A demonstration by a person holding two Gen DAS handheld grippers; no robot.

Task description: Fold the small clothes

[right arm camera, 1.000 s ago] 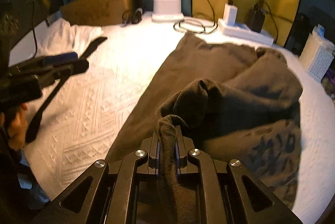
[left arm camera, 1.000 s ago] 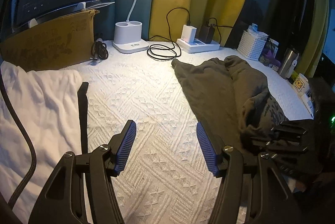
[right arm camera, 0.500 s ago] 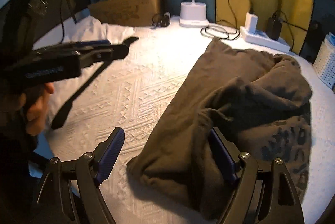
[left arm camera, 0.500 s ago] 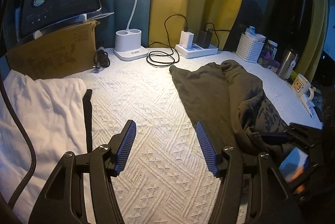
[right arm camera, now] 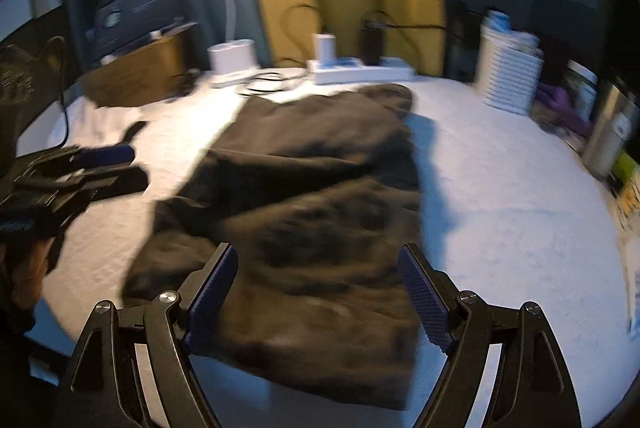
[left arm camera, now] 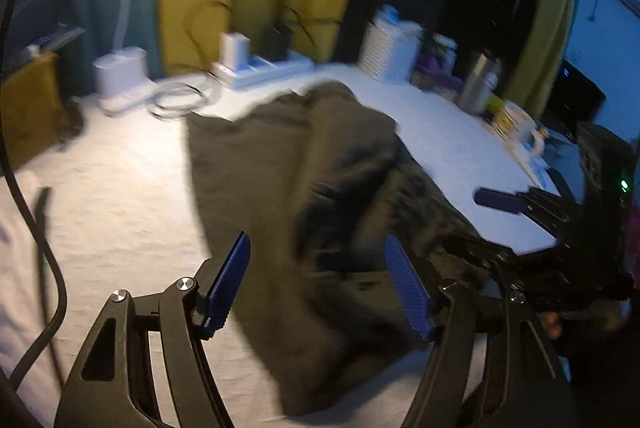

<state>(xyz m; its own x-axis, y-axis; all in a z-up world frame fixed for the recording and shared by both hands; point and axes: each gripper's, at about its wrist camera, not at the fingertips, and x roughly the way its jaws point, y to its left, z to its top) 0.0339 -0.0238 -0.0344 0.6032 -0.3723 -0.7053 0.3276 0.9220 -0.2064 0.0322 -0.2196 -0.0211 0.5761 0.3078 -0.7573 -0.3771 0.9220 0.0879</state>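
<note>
Lying crumpled on the white surface (right arm camera: 500,196), the dark garment (right arm camera: 320,212) fills the middle of the right wrist view, stretching from 12 toward 6 o'clock. Right tongs (right arm camera: 316,292) hang released above its near edge, gripping nothing; left tongs (left arm camera: 320,284) are opening over its near end, pads clear of the cloth

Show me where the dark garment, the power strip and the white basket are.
dark garment (right arm camera: 320,212), right wrist view, middle of cloth.
power strip (right arm camera: 360,71), right wrist view, top face.
white basket (left arm camera: 390,52), left wrist view, ribbed wall.
</note>
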